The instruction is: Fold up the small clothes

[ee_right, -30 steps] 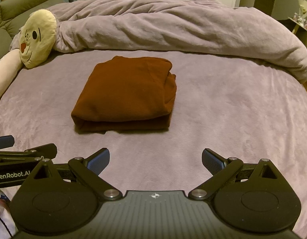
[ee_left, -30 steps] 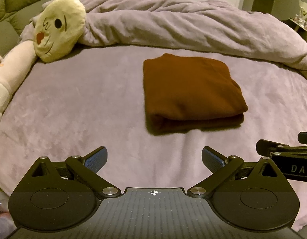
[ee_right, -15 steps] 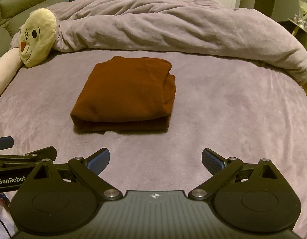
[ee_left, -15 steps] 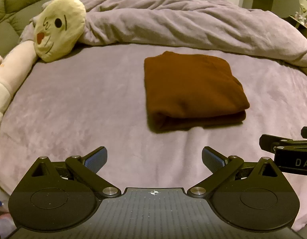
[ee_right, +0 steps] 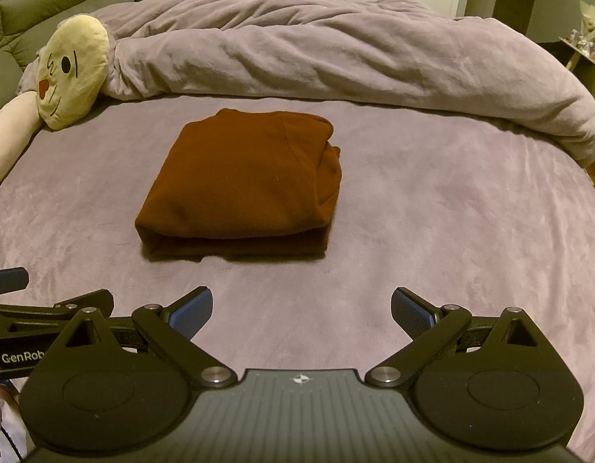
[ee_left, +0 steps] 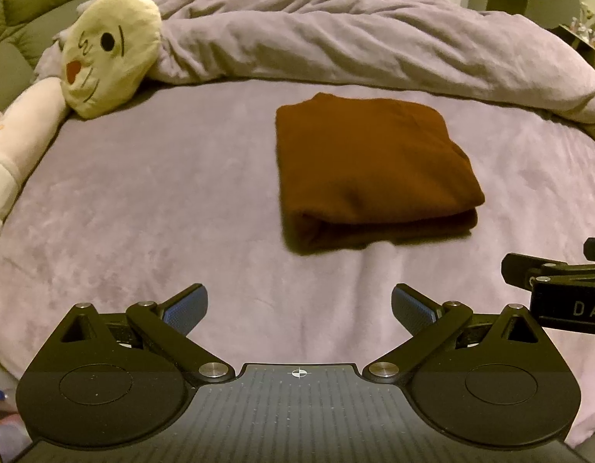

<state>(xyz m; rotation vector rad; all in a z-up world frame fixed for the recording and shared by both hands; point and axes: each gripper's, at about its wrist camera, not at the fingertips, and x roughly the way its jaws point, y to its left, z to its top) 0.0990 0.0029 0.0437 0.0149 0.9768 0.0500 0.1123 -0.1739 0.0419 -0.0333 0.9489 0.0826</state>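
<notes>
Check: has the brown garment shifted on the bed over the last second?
No. The folded brown garment keeps its place against the plush pillow and duvet; only slight camera drift shows.

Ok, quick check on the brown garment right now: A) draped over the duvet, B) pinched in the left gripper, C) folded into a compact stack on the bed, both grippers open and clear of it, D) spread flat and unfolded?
C: the brown garment lies folded on the bed, with the left gripper and right gripper both open, short of it.
</notes>
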